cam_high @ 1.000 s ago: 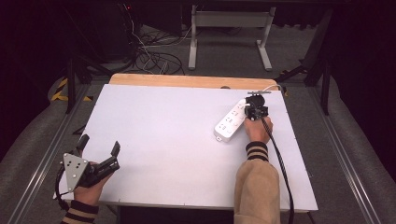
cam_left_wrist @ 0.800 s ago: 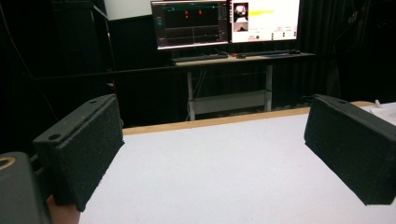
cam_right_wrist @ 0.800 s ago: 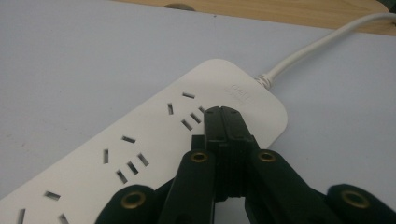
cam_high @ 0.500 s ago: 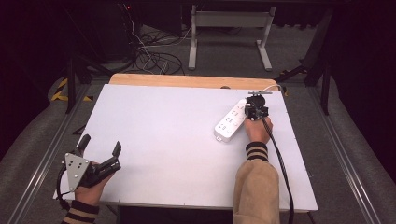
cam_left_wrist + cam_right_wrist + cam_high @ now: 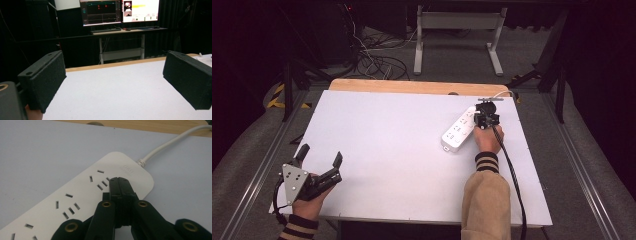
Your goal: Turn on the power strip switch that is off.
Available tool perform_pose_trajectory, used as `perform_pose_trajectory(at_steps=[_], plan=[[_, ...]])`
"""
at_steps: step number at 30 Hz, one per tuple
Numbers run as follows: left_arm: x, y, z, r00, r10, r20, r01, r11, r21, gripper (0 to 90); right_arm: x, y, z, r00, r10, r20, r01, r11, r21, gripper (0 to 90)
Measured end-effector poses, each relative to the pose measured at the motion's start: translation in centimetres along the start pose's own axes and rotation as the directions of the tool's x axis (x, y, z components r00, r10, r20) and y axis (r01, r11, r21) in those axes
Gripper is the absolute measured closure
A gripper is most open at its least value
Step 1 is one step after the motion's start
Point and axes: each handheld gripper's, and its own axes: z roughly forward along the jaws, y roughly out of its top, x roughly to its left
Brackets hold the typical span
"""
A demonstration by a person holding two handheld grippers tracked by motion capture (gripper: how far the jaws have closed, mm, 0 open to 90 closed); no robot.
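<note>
Two grippers — right gripper (image 5: 121,181) fingers clenched on power strip (image 5: 75,200), left gripper (image 5: 319,157) fingers released.

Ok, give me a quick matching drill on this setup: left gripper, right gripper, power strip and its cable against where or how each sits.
Things:
1. left gripper
2. right gripper
3. power strip
4. strip's cable

States:
A. lies slantwise on the white table top, at its right
B. fingers pressed together, tips over the strip's end sockets
C. runs off toward the wooden far edge
D. fingers wide apart, nothing between, near corner

Pairs: 1-D, 2-B, 3-A, 4-C
</note>
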Motion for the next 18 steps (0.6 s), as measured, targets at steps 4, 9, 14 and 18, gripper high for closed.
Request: perform_pose_trajectory(at_steps=[4,9,14,18], plan=[[-0.02,-0.06,0.05,1.0,0.002,0.0,-0.002,1.0,0.003,5.1,0.08,0.16,-0.01,1.0,-0.009,0.003,0.009,1.0,0.012,90.0],[-0.07,-0.08,0.09,1.0,0.002,0.003,-0.002,1.0,0.003,5.2,0.0,0.48,-0.17,1.0,-0.009,0.003,0.009,0.999,0.048,90.0],[-0.07,-0.06,0.14,1.0,-0.001,0.003,0.001,1.0,0.004,5.2,-0.29,0.63,-0.45,0.9997,-0.024,0.008,0.023,0.997,0.069,90.0],[-0.18,-0.06,0.18,1.0,0.002,0.005,-0.002,1.0,0.004,5.1,-0.26,0.58,-0.43,0.9997,-0.022,0.012,0.021,0.998,0.064,90.0]])
